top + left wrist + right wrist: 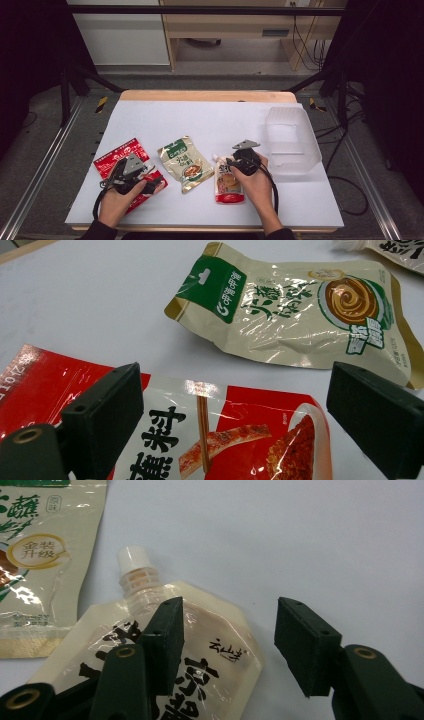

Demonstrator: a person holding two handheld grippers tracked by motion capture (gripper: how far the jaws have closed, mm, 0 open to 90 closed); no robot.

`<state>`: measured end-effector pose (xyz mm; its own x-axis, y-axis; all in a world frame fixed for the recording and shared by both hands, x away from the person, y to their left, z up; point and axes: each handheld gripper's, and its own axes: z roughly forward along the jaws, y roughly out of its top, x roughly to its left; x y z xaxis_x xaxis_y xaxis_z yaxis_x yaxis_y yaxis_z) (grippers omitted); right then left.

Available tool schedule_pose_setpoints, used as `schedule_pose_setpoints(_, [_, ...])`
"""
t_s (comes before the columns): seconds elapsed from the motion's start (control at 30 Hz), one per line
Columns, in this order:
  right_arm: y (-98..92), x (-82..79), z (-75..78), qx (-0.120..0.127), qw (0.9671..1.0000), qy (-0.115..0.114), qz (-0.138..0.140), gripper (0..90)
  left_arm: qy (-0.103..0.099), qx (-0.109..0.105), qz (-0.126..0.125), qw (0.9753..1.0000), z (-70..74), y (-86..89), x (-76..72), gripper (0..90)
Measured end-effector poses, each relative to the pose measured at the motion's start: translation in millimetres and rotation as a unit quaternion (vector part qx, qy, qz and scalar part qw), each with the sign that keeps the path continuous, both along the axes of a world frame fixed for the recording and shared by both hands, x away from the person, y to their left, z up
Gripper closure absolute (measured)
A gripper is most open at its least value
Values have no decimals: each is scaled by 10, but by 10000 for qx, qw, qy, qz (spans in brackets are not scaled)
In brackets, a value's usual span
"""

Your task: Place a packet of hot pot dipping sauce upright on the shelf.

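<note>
I had three packets laid along the near half of the white table (210, 125). Under my left gripper (131, 172) lay the red packet (120, 155), flat and glossy, with black characters and a picture of skewered meat on its front. Under my right gripper (245, 159) lay the spouted pouch (228, 184), cream with a red bottom edge and a white screw cap at its top. Between them, apart from both, sat the green-and-cream packet (185, 164), slightly puffed and creased.

The left gripper view gave me the red packet's (225, 440) printing close up and the green-and-cream packet (295, 315) beyond it; my jaws stood wide apart there, gripping nothing, with the red packet showing in the gap. The right gripper view showed the white cap (134, 560) and ribbed neck that the high view barely resolved. Those jaws were also parted, one over the pouch's (210, 650) upper face and the other off its edge over bare table; I could not tell whether either touched it.

The clear plastic bin (292, 140) stood at the right edge of the table, past my right hand (257, 185), and I saw nothing in it.
</note>
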<state>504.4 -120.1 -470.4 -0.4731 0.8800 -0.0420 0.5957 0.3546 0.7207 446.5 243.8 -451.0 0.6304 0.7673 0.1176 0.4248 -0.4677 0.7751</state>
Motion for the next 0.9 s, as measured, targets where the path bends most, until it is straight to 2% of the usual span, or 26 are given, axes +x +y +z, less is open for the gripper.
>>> schedule_pose_setpoints(0.17, [-34, 15, -41, 222, 9993, 280, 60, 466, 13, -5, -13, 10000, -2, -2, 4, 80])
schedule_pose_setpoints(0.23, [-41, 11, -45, 246, 9992, 305, 93, 501, 5, -9, -9, 10000, 0, -1, 2, 80])
schedule_pose_setpoints(0.47, [-43, -57, -6, 122, 9994, 240, 217, 664, 20, -11, -29, 10000, -1, -5, 5, 81])
schedule_pose_setpoints(0.67, [-27, -139, 44, -86, 9992, 47, 393, 814, 31, -1, -45, 10000, -2, -11, 8, 82])
schedule_pose_setpoints(0.83, [-28, -164, 57, -75, 9988, 35, 481, 852, 60, 14, -78, 10000, -7, -23, 10, 83])
schedule_pose_setpoints(0.9, [-29, -180, 76, -94, 9985, -43, 546, 875, 70, 23, -98, 9999, -8, -37, 11, 83])
